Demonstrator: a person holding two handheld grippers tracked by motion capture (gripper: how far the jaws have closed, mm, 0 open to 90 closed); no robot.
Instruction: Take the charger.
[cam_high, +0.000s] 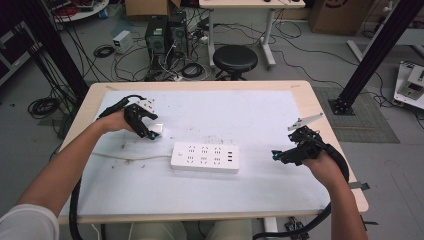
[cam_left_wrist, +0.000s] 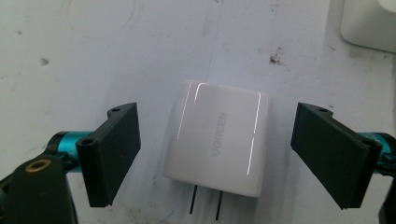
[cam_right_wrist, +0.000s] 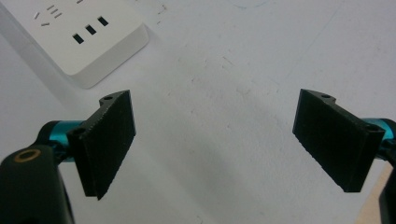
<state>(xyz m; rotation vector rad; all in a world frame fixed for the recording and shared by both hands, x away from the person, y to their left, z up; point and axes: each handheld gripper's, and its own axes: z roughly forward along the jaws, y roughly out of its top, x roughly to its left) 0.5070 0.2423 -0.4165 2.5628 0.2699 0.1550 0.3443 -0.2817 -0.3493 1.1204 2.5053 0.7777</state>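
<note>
A white UGREEN charger (cam_left_wrist: 217, 144) lies flat on the white mat, its two prongs pointing toward the camera. My left gripper (cam_left_wrist: 229, 156) is open, one jaw on each side of the charger with a gap to both. From above, the charger (cam_high: 156, 129) sits at the tips of the left gripper (cam_high: 150, 131), up and left of a white power strip (cam_high: 205, 157). My right gripper (cam_high: 278, 156) hovers open to the right of the strip. In its own view the right gripper (cam_right_wrist: 229, 140) has only bare mat between its jaws, with the strip's end (cam_right_wrist: 84, 35) at top left.
The strip's white cord (cam_high: 127, 158) runs left across the mat. The wooden table (cam_high: 312, 100) ends just right of my right hand. A black stool (cam_high: 235, 59) and floor cables lie beyond the far edge.
</note>
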